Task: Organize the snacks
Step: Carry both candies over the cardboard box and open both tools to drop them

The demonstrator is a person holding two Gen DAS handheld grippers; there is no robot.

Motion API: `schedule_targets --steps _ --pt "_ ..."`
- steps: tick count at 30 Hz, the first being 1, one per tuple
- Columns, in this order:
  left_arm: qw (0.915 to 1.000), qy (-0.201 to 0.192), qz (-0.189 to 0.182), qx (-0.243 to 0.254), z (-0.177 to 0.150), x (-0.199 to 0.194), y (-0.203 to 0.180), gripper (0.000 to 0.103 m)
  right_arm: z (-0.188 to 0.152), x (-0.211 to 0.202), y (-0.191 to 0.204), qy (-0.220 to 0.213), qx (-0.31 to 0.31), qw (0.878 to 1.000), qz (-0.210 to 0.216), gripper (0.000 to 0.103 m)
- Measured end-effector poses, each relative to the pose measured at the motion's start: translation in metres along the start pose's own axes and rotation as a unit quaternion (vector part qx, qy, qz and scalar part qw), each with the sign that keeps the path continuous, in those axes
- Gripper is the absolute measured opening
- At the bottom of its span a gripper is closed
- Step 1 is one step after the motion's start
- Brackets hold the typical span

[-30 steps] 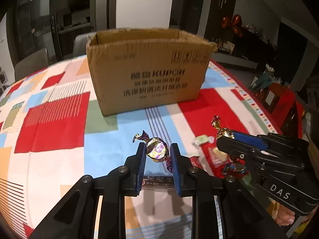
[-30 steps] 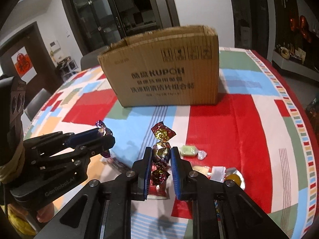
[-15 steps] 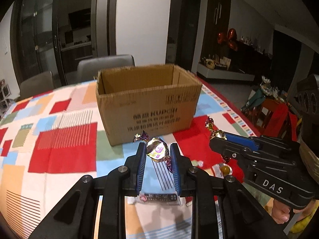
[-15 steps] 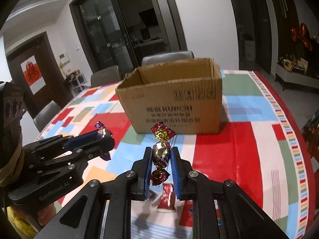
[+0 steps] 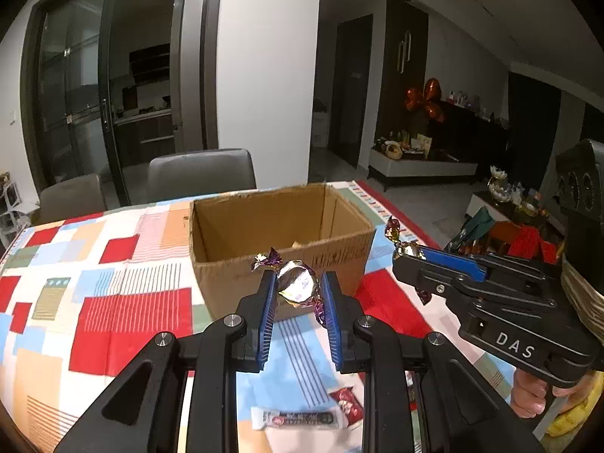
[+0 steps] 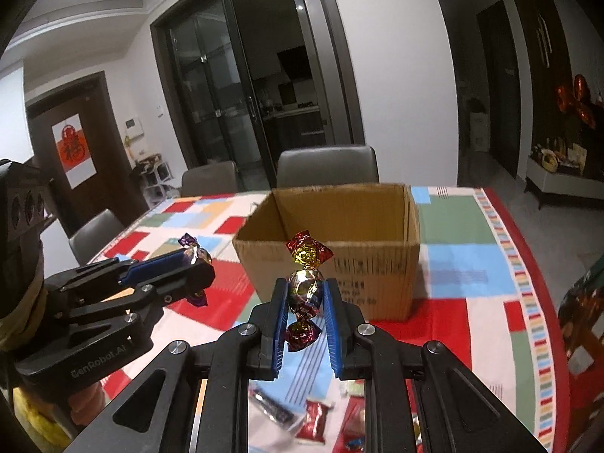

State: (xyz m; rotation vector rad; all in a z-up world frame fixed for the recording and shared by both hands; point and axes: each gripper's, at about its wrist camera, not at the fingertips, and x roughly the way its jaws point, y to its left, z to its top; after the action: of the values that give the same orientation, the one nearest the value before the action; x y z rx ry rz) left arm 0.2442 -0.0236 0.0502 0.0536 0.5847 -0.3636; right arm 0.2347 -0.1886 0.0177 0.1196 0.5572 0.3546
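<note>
Both grippers hang in front of the open box, above the cloth. The left gripper is clamped on a purple-foil candy; the right gripper pinches a red-gold candy upright. More snacks lie on the cloth nearer than the box.

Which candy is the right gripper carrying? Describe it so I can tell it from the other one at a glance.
Start at the open cardboard box on the patchwork tablecloth; the right gripper is raised in front of it. Pinched upright between its blue pads is a gold-foil candy with red twisted ends. The left gripper holds a silvery candy with purple twists, lying more sideways.
</note>
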Motion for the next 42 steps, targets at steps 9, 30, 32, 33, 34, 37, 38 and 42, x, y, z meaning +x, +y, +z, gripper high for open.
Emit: schedule_targets --steps 9,30,32,33,34,37,38,42 --pt "0.9999 -0.014 0.009 0.004 0.031 0.012 0.01 0.025 0.034 0.012 -0.004 -0.014 -0.014 1.0 -0.003 0.02" --pt "0.9997 0.006 0.025 0.005 0.076 0.092 0.038 0.025 0.075 0.087 -0.023 0.015 -0.024 1.0 -0.005 0.02" --pt "0.9994 0.01 0.033 0.009 0.078 0.099 0.039 0.026 0.079 0.094 -0.023 0.023 -0.028 0.999 -0.008 0.02" --pt "0.9991 0.014 0.037 0.013 0.078 0.102 0.039 0.035 0.08 0.095 -0.023 0.025 -0.029 0.999 -0.009 0.02" --pt "0.9991 0.016 0.038 0.014 0.079 0.104 0.039 0.04 0.08 0.096 -0.024 0.028 -0.028 0.999 -0.012 0.021" --pt "0.9992 0.013 0.037 0.011 0.075 0.099 0.037 0.043 0.078 0.097 -0.022 0.029 -0.032 0.999 -0.018 0.031" --pt "0.9992 0.012 0.037 0.011 0.075 0.097 0.037 0.045 0.077 0.095 -0.022 0.028 -0.033 0.999 -0.017 0.031" --pt "0.999 0.001 0.043 0.014 0.069 0.083 0.031 0.052 0.071 0.084 -0.019 0.024 -0.039 0.999 -0.019 0.031"
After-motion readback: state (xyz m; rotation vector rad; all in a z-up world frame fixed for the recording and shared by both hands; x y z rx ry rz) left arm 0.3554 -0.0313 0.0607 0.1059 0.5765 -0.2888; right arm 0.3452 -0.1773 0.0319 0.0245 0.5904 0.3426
